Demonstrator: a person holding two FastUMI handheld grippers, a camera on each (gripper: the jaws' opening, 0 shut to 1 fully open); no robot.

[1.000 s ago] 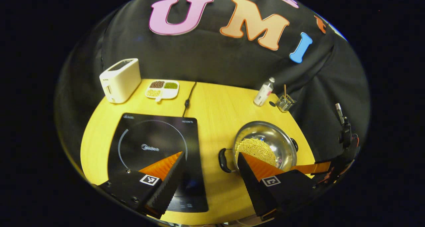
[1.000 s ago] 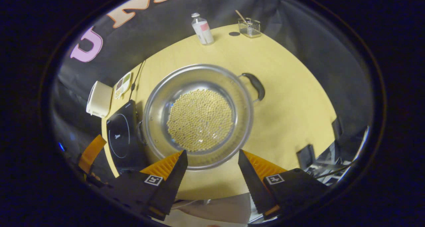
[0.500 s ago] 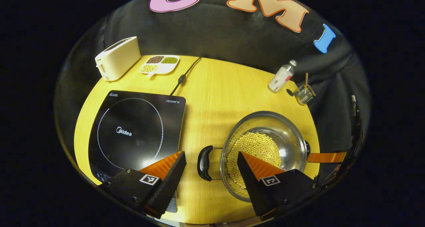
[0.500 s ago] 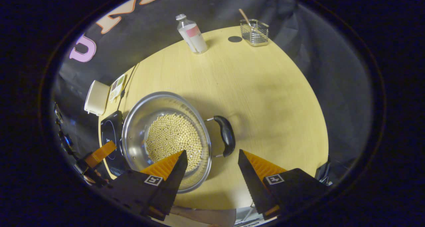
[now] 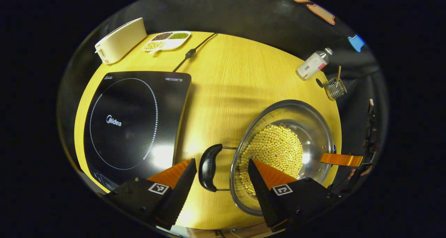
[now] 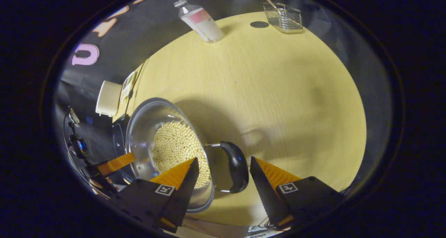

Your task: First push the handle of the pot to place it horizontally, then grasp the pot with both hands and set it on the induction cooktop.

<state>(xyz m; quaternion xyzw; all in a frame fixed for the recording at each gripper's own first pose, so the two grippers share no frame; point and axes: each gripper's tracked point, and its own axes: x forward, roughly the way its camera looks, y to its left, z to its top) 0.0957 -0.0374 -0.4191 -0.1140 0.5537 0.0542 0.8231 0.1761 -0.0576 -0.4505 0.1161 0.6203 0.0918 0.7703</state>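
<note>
The pot (image 5: 284, 154) stands on the yellow tabletop (image 5: 223, 77), to the right of the induction cooktop (image 5: 132, 121) and clearly apart from it. It is a shiny steel pot with a layer of yellow beans (image 5: 273, 156) on the bottom and 2 black handles.

The left tool (image 5: 222, 168) is wide open, and the pot's left handle (image 5: 208, 167) lies in the gap between its 2 fingers, not yet pressed by either. The right tool (image 6: 223, 168) is open in the same way around the right handle (image 6: 237, 166). I cannot say if any finger already touches a handle.

My judgement is that the 2-handed grasp is about to begin, so the risks are in the closing and the lift. If 1 tool closes earlier or lifts faster than the other, the pot may tilt and the beans may roll to 1 side or spill. The handles are smooth and curved, so a finger that meets only the edge could slip off. On the way to the cooktop the pot must stay high enough; if it goes too low, its bottom could hit the edge of the glass plate. The power cable (image 5: 190, 51), the toaster (image 5: 120, 39) and the bean tray (image 5: 167, 41) are at the far side, well apart from this path.
</note>
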